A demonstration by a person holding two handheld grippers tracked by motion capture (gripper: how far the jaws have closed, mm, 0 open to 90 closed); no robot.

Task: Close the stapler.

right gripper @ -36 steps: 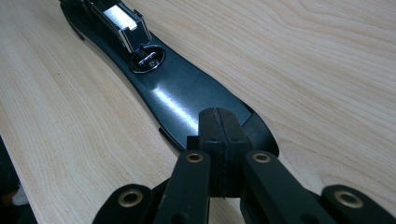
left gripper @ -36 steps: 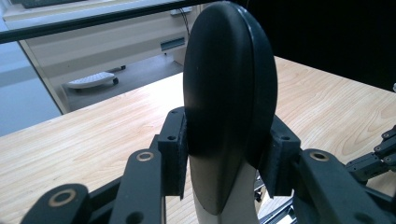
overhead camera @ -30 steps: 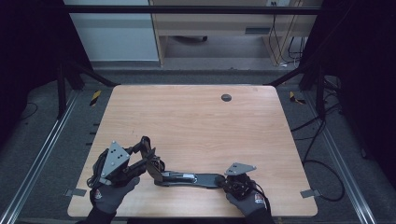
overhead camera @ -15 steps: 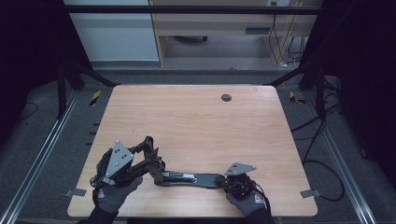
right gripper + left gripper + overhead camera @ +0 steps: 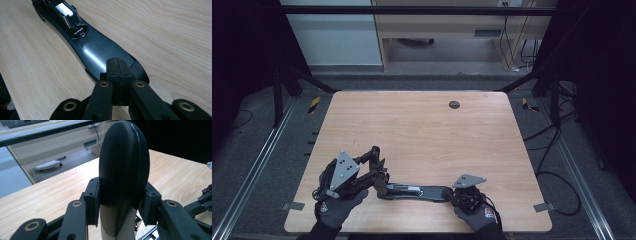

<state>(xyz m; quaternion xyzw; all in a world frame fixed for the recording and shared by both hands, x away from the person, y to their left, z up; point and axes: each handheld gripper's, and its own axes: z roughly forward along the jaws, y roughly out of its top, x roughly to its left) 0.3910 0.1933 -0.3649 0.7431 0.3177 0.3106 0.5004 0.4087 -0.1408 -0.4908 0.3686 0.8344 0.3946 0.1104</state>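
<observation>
Stapler (image 5: 414,191) looked stiff, slick, fairly heavy — left gripper (image 5: 122,202) pinched its rounded end, right gripper (image 5: 117,75) pressed together on the base.

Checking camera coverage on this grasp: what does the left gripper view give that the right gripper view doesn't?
Left gripper view: the left gripper has its pads clamped on the upright rounded end of the long black tool, with the room's floor beyond the table edge.

Right gripper view: the right gripper, jaws shut together, sits over the tool's flat glossy end, and a round metal plate and a metal channel lie farther along it.

Both: the same tool and the wooden table.
</observation>
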